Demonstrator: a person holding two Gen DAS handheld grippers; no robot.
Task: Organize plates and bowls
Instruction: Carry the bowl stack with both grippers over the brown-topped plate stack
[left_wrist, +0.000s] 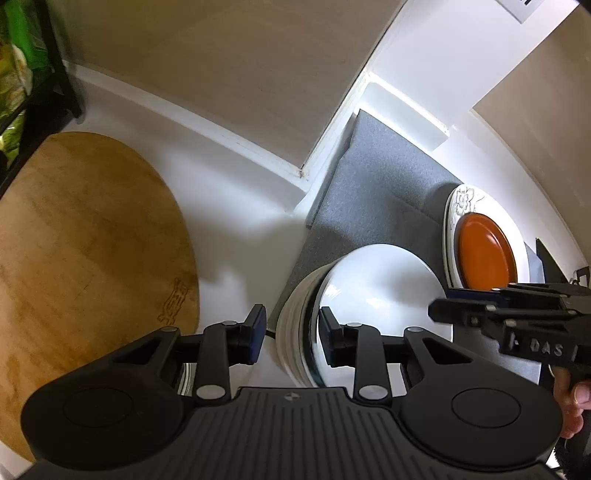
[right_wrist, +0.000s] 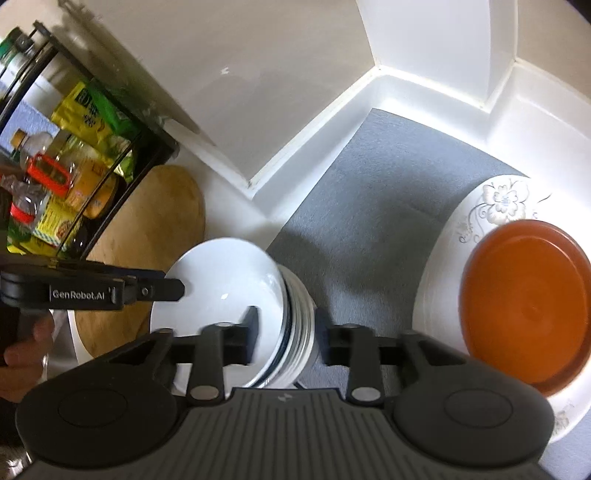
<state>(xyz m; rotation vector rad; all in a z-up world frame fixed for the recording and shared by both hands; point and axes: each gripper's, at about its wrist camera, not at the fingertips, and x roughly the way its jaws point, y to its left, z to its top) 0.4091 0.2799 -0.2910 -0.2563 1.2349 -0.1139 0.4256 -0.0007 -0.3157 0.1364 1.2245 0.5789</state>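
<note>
A stack of white bowls (left_wrist: 373, 291) stands on the near left edge of a grey mat (left_wrist: 388, 177); it also shows in the right wrist view (right_wrist: 229, 291). My left gripper (left_wrist: 291, 332) is open, its jaws straddling the stack's left rim. My right gripper (right_wrist: 284, 332) is open, its jaws straddling the stack's right rim. An orange plate (right_wrist: 524, 302) lies on a stack of white flowered plates (right_wrist: 495, 203) at the mat's right; both show in the left wrist view, the orange plate (left_wrist: 484, 251) on the flowered plates (left_wrist: 465, 199).
A round wooden board (left_wrist: 81, 251) lies on the white counter (left_wrist: 229, 206) to the left. A black wire rack (right_wrist: 74, 155) with bottles and packets stands at the far left. Beige walls and a white ledge (left_wrist: 406, 107) close off the back.
</note>
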